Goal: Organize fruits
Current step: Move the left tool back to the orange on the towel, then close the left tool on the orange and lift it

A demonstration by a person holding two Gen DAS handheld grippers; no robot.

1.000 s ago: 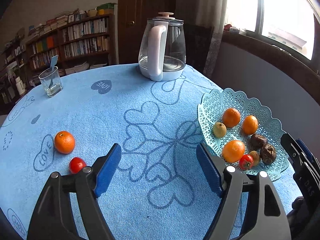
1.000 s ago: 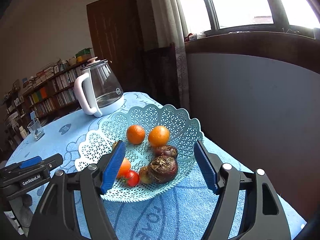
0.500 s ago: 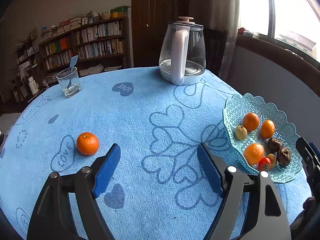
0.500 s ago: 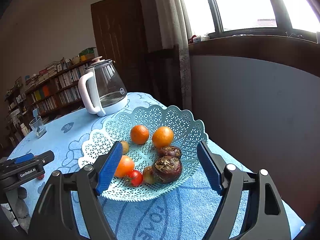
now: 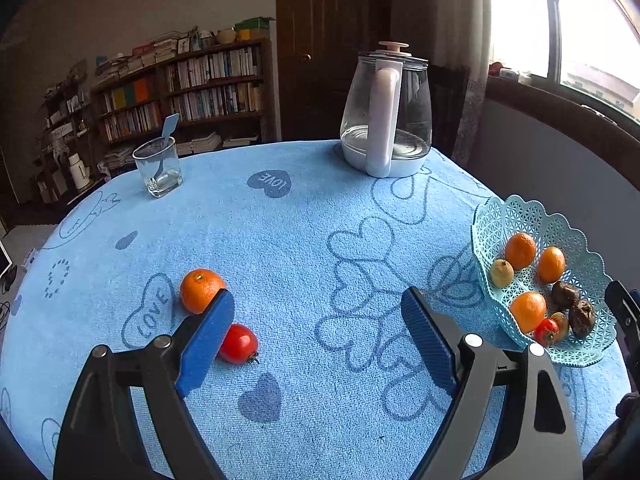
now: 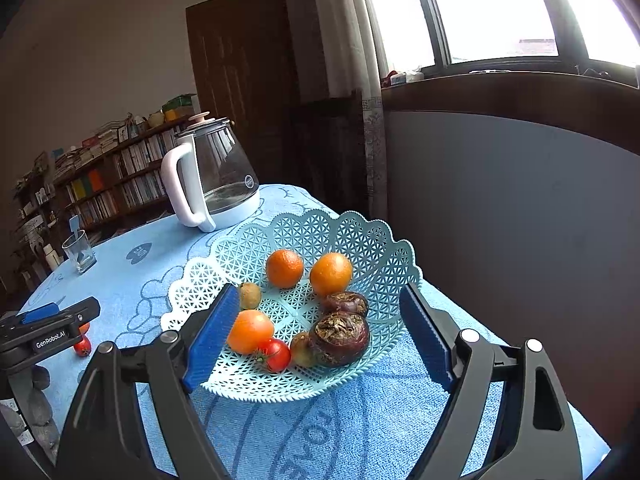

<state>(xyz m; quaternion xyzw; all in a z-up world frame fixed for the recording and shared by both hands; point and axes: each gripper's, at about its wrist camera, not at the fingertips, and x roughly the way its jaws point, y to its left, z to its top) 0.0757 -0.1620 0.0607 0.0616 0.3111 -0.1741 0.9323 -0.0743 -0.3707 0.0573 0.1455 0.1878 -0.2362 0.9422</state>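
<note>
The left claw hides part of a loose orange and tomato on the table's blue terry cloth; nothing sits between its widening jaws. The right claw (jaws also widening, empty) hangs before the lattice plastic basket at the table's window-side edge, which holds smooth oranges, a tomato and wrinkled dark fruit.
</note>
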